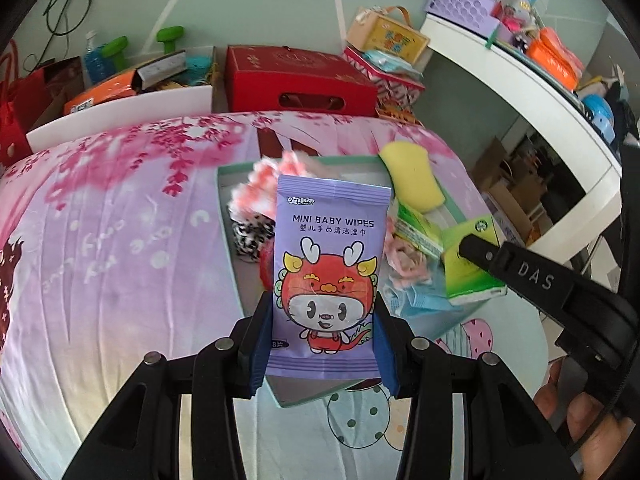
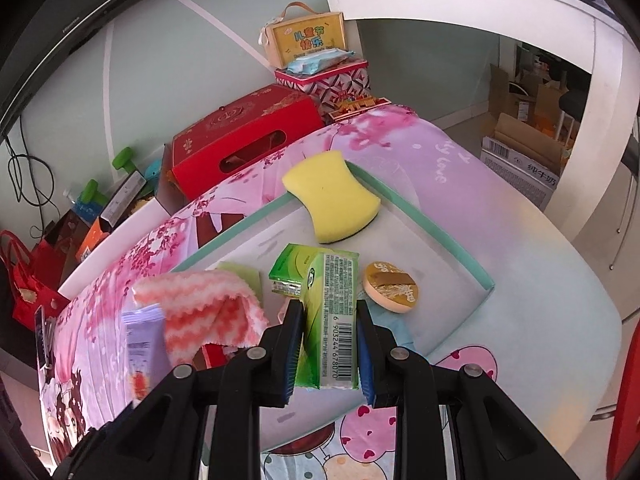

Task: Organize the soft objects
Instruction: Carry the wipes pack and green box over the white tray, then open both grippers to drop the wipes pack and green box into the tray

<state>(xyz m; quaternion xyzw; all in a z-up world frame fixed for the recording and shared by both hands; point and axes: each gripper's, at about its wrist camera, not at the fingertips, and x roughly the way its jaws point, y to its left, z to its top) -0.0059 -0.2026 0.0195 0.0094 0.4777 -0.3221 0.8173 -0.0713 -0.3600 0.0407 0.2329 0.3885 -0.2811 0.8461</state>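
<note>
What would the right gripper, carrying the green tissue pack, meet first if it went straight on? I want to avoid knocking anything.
Probably the second green tissue pack lying just past the held green tissue pack in the right gripper; the yellow sponge sits farther on. Depth is unclear.

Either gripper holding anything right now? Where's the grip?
Left gripper clamps the baby wipes pack at its lower side edges. Right gripper clamps the green tissue pack across its sides.

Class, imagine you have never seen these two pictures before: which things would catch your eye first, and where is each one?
First comes the purple mini baby wipes packet with a cartoon dragon, held upright between the left gripper's blue pads above the shallow green-rimmed tray. Next, the green tissue pack with a barcode, clamped in the right gripper. Behind it, a yellow curved sponge lies over the tray's far corner.
</note>
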